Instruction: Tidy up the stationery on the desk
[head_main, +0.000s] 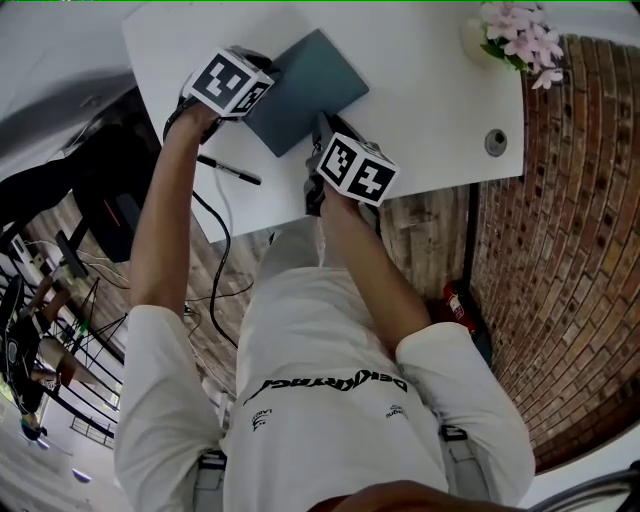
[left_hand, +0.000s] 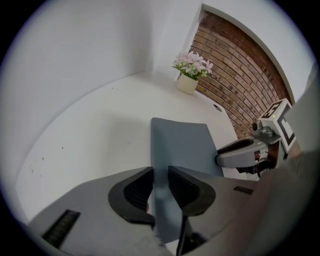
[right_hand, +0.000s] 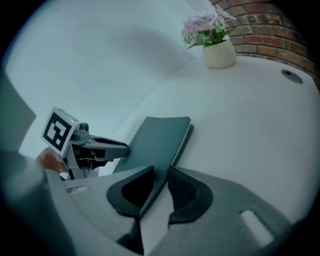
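- The slim black pen (head_main: 230, 170) lies loose by the near edge of the white desk top (head_main: 420, 100), just behind the left hand. It is apart from both tools, so keep the forearm from sweeping it off while the book is moved.
- The left gripper (left_hand: 161, 187) is clamped on the near left edge of the flat slate-blue notebook (head_main: 305, 85), with a pad pressed on each face. Only a thin margin of cover is caught, so I would hold the squeeze steady rather than pull hard.
- The right gripper (right_hand: 160, 187) appears to pinch the near right edge of the same book, which runs slanted through a narrow gap between its pads. I judge this the weaker hold.
- The notebook sits towards the near left of the desk, between the two tools and angled to the desk edge. Its far end seems to rest on the surface.
- To move it well, shift both hands together at one height, so the cover does not twist or fan open.
- Beyond it the desk is bare as far as the round grey cable grommet (head_main: 495, 142) and the small cream pot of pink flowers (head_main: 480, 40) in the far right corner. Set the book down square and short of both.
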